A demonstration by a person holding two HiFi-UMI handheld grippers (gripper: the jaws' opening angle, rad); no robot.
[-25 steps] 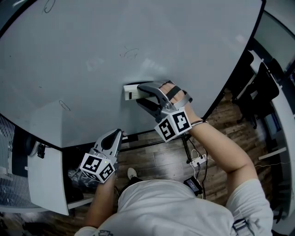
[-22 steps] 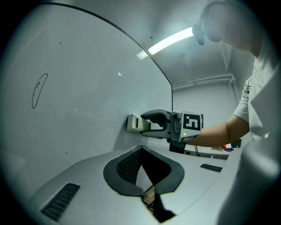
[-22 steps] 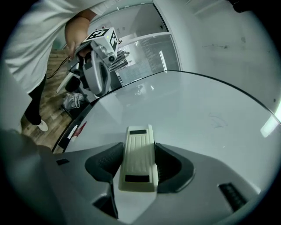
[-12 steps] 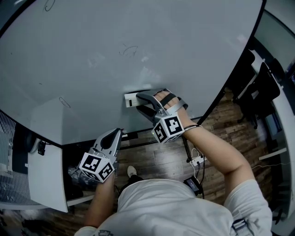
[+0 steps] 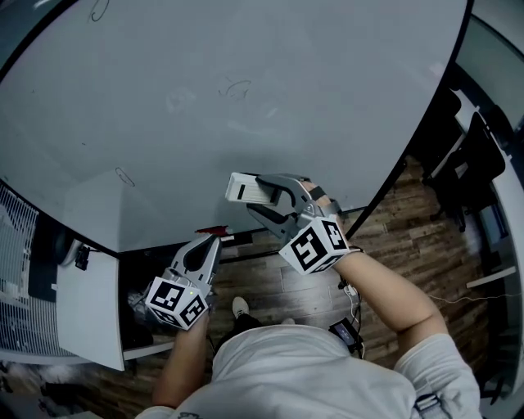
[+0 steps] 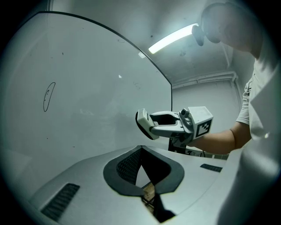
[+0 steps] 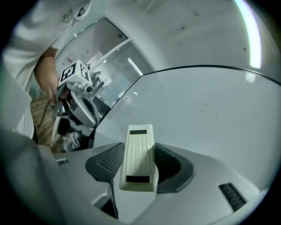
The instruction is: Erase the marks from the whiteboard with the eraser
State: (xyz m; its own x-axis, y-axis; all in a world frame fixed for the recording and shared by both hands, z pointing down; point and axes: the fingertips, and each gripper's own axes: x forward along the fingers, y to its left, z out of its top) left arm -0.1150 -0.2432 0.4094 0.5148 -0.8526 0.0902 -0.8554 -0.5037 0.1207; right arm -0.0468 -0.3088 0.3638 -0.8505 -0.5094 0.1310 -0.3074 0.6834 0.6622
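Observation:
The whiteboard (image 5: 246, 49) fills the upper head view. It carries a faint scribble (image 5: 236, 88), a small loop (image 5: 124, 176) at lower left and another mark (image 5: 98, 8) at the top left. My right gripper (image 5: 260, 195) is shut on the white eraser (image 5: 246, 190), near the board's lower edge. In the right gripper view the eraser (image 7: 139, 158) stands between the pads, pointing at the board, with the scribble (image 7: 201, 105) ahead. My left gripper (image 5: 201, 254) hangs below the board, shut and empty. The left gripper view shows an oval mark (image 6: 48, 96) and the held eraser (image 6: 142, 124).
Dark chairs (image 5: 471, 155) stand to the right of the board. Wood floor (image 5: 393, 245) with a power strip (image 5: 350, 288) and cables lies below it. A white panel (image 5: 90, 315) stands at lower left. Something small and red (image 5: 209, 232) sits by the board's lower edge.
My right gripper has carried the eraser down the board towards its lower edge. The left gripper has stayed about where it was.

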